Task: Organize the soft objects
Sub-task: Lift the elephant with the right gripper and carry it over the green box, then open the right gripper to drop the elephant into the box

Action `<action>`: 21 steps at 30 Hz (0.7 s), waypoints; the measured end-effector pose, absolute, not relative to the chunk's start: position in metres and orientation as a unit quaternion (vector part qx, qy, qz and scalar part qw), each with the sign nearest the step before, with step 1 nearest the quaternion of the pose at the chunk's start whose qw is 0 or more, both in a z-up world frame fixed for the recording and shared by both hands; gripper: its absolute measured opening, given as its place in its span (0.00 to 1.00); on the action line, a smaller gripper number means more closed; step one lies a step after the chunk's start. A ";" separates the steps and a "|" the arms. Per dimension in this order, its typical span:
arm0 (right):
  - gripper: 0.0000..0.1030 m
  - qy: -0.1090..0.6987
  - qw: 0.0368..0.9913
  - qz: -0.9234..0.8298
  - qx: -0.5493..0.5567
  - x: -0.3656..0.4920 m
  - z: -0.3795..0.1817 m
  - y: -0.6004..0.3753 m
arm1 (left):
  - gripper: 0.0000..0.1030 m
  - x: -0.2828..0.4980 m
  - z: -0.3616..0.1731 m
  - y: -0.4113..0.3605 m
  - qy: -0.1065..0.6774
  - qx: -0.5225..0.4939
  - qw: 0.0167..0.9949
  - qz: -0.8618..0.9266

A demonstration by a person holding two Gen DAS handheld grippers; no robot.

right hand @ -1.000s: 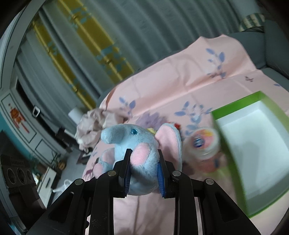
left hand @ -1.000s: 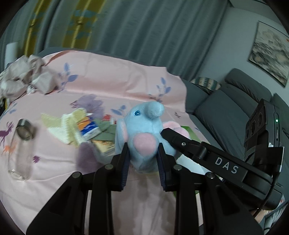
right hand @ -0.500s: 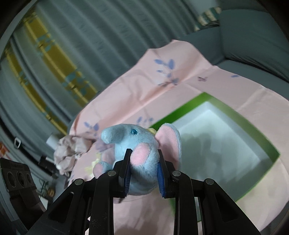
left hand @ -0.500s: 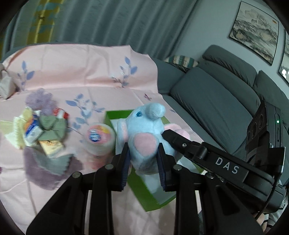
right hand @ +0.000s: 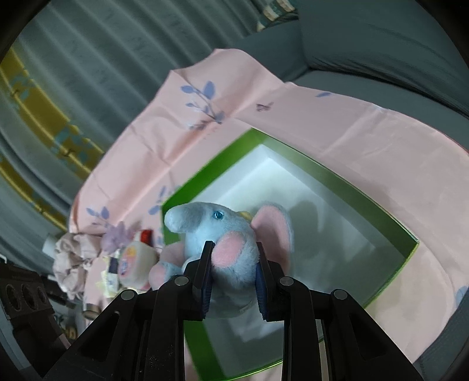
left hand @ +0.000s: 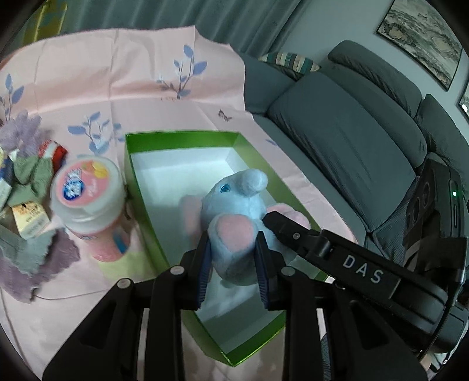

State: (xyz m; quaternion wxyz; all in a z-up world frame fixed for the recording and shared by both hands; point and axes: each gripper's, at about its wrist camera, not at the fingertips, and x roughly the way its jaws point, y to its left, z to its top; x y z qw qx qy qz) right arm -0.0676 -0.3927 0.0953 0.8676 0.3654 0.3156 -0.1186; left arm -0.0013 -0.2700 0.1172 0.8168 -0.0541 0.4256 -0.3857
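Two tongs, left and right, both clamp one plush elephant above one green box.

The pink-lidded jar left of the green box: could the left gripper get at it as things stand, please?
Probably not yet. The left gripper is shut on the plush elephant over the green box, shared with the right gripper. Otherwise the pink-lidded jar stands unobstructed.

Living room with grey sofa and drawn curtains

A grey sofa with thick cushions fills the right side, a striped pillow at its far end. Grey-green curtains with yellow bands hang behind. Framed landscape paintings hang on the pale wall.
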 end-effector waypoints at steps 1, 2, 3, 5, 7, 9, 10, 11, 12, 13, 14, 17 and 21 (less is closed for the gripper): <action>0.26 0.319 0.866 -0.121 0.367 -0.067 0.093 -0.394 | 0.26 0.000 0.114 -0.273 0.431 -0.054 0.814 -0.386; 0.26 0.323 0.863 -0.125 0.368 -0.067 0.091 -0.396 | 0.26 0.000 0.112 -0.274 0.435 -0.053 0.811 -0.387; 0.26 0.327 0.861 -0.129 0.368 -0.067 0.088 -0.397 | 0.26 0.001 0.109 -0.276 0.441 -0.053 0.807 -0.389; 0.26 0.335 0.857 -0.138 0.367 -0.067 0.085 -0.400 | 0.26 0.002 0.105 -0.277 0.451 -0.057 0.801 -0.390; 0.26 0.343 0.853 -0.146 0.365 -0.066 0.082 -0.401 | 0.26 0.003 0.102 -0.278 0.458 -0.058 0.797 -0.391; 0.26 0.349 0.850 -0.152 0.364 -0.065 0.080 -0.402 | 0.26 0.005 0.100 -0.279 0.467 -0.061 0.790 -0.394; 0.26 0.353 0.848 -0.157 0.362 -0.064 0.079 -0.402 | 0.26 0.006 0.098 -0.278 0.472 -0.067 0.785 -0.395; 0.26 0.354 0.848 -0.159 0.362 -0.064 0.079 -0.403 | 0.26 0.007 0.096 -0.277 0.477 -0.076 0.781 -0.396; 0.26 0.357 0.847 -0.162 0.359 -0.064 0.080 -0.402 | 0.27 0.007 0.096 -0.276 0.478 -0.079 0.779 -0.397; 0.26 0.359 0.847 -0.166 0.354 -0.063 0.081 -0.402 | 0.27 0.007 0.096 -0.276 0.478 -0.078 0.780 -0.397; 0.26 0.361 0.847 -0.172 0.351 -0.063 0.082 -0.402 | 0.28 0.006 0.098 -0.275 0.476 -0.075 0.781 -0.397; 0.26 0.360 0.846 -0.181 0.350 -0.064 0.084 -0.402 | 0.30 0.002 0.106 -0.270 0.465 -0.068 0.789 -0.396; 0.35 0.347 0.854 -0.181 0.343 -0.069 0.094 -0.398 | 0.44 -0.004 0.120 -0.260 0.442 -0.058 0.802 -0.397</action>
